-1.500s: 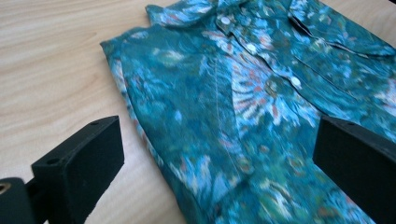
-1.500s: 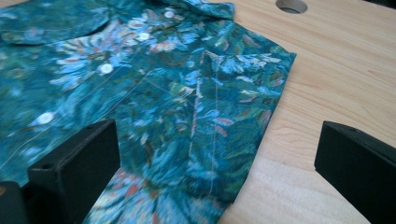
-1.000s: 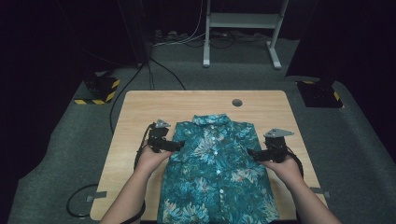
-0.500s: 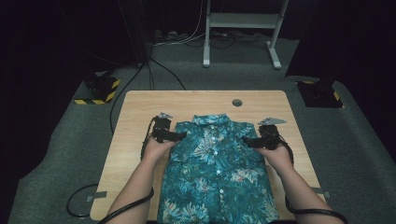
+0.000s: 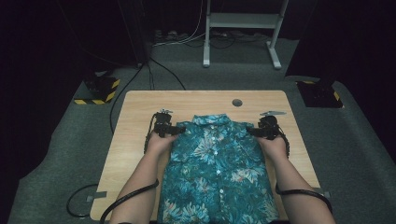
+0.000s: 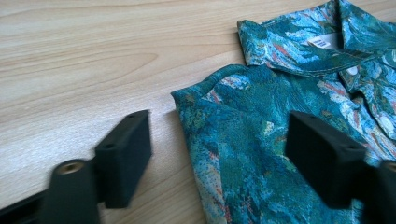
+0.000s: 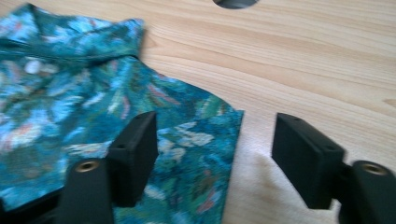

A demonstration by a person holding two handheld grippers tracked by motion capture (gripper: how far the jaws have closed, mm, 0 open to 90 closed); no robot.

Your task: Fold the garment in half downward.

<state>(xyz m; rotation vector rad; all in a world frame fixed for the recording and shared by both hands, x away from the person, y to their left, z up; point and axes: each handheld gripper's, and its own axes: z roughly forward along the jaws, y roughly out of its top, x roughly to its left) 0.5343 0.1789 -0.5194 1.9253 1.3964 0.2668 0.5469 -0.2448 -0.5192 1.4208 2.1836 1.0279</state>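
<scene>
On the wooden table [image 5: 135, 140], high view: a teal floral short-sleeved shirt [image 5: 217, 172] lies flat, front up and buttoned, collar at the far end, hem running off the near edge. Left gripper [image 5: 172, 130] sits at the shirt's left shoulder, held in the person's left hand [image 5: 158, 141]; right gripper [image 5: 254, 131] sits at the right shoulder in the right hand [image 5: 274, 144]. Both point inward toward the collar. Jaw gap cannot be read from this height. A round grommet hole [image 5: 237, 102] sits in the table beyond the collar, well apart from the fabric

Left gripper view: left gripper [image 6: 219, 149] low over the table [image 6: 84, 60], jaws partly open and just been closing. One jaw over bare wood, the other over cloth, with the folded shoulder edge of the shirt [image 6: 243, 121] between them. Pads not yet pressing on the fabric, so nothing is gripped. Collar [image 6: 299, 42] with a white label lies farther off at upper right

Right gripper view, slightly blurred: right gripper [image 7: 215, 154] also partly open, jaws just been closing. Left jaw above the shirt [image 7: 93, 107], right jaw above the bare table [image 7: 303, 70]; the shoulder corner of the cloth lies in the gap, no pad contact visible. Grommet hole [image 7: 235, 3] at the top edge
</scene>
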